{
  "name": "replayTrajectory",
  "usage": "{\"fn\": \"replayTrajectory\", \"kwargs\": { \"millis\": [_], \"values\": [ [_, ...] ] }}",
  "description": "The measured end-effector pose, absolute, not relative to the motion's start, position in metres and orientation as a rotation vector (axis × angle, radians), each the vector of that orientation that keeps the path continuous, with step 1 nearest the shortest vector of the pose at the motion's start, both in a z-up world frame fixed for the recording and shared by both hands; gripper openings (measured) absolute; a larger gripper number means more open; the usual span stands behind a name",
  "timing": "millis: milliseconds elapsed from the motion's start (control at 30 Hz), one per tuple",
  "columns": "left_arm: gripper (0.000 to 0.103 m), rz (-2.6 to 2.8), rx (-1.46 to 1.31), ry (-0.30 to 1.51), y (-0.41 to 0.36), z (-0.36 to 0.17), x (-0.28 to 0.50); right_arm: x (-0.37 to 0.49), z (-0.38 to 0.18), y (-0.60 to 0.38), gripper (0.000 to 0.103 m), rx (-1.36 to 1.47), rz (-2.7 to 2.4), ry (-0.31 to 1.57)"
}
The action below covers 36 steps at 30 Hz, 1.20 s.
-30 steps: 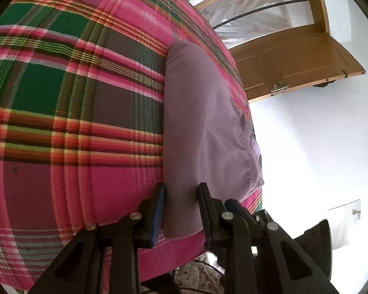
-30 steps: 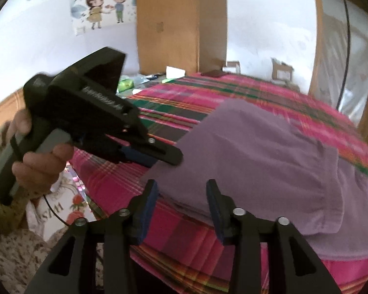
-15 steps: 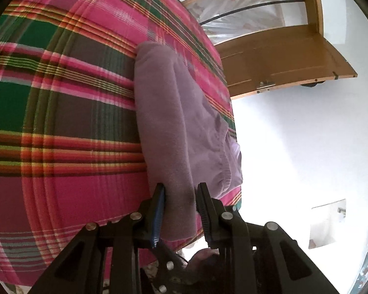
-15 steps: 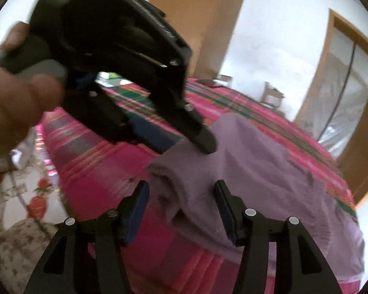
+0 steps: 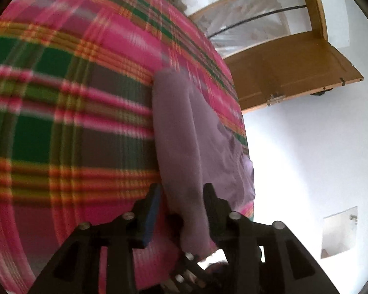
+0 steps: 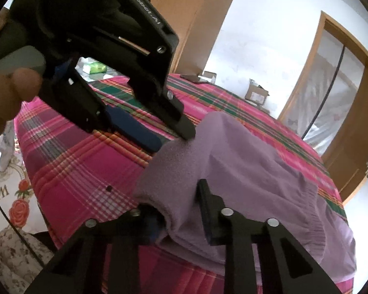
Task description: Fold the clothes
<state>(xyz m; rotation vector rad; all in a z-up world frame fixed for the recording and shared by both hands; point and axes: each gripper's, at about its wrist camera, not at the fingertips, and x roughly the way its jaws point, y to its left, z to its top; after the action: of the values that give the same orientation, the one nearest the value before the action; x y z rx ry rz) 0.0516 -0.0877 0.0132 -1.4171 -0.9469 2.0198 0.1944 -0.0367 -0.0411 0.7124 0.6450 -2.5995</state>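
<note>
A folded purple garment (image 5: 198, 144) lies near the edge of a bed with a pink and green plaid cover (image 5: 68, 112). In the left wrist view my left gripper (image 5: 181, 196) has its jaws open, one on each side of the garment's near fold. In the right wrist view my right gripper (image 6: 176, 203) straddles the raised near corner of the garment (image 6: 233, 169), jaws apart with cloth between them. The left gripper (image 6: 169, 132) shows there too, open, its fingertips at the corner's top.
An open wooden door (image 5: 292, 71) and white wall stand beyond the bed's far side. A wooden wardrobe (image 6: 196, 19), a cardboard box (image 6: 256, 94) and small items lie at the bed's far end. Floral fabric (image 6: 9, 208) is below the bed edge.
The left gripper's jaws have spread apart around the fold. The right gripper has pushed forward so the raised garment corner now sits between its fingers. Both views shifted closer.
</note>
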Motion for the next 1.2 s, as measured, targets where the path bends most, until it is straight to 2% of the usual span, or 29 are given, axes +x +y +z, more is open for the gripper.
{"fn": "replayTrajectory", "kwargs": {
  "millis": [133,433,567,600,667,733,800,1200],
  "values": [
    [0.039,2.053,-1.439,-0.934,-0.088,0.006,0.032,0.193,-0.04,-0.037,0.021,0.708,-2.602,0.641],
    [0.046,1.962,-1.443,-0.948,-0.073,-0.008,-0.02,0.202,-0.033,-0.027,0.019,0.708,-2.591,0.6],
    [0.046,1.89,-1.486,-1.017,-0.072,-0.018,-0.036,0.203,-0.031,-0.027,0.019,0.71,-2.59,0.603],
    [0.045,1.885,-1.491,-1.021,-0.071,-0.018,-0.039,0.202,-0.03,-0.027,0.019,0.713,-2.591,0.594],
    [0.036,1.893,-1.506,-1.007,-0.07,-0.018,-0.043,0.202,-0.028,-0.027,0.018,0.715,-2.594,0.587],
    [0.022,1.906,-1.515,-0.99,-0.069,-0.018,-0.044,0.201,-0.028,-0.028,0.017,0.714,-2.596,0.586],
    [0.015,1.898,-1.502,-1.022,-0.071,-0.019,-0.044,0.202,-0.029,-0.026,0.016,0.717,-2.595,0.589],
    [0.012,2.012,-1.376,-1.008,-0.076,0.003,-0.05,0.204,-0.015,-0.036,0.012,0.667,-2.587,0.531]
  ]
}}
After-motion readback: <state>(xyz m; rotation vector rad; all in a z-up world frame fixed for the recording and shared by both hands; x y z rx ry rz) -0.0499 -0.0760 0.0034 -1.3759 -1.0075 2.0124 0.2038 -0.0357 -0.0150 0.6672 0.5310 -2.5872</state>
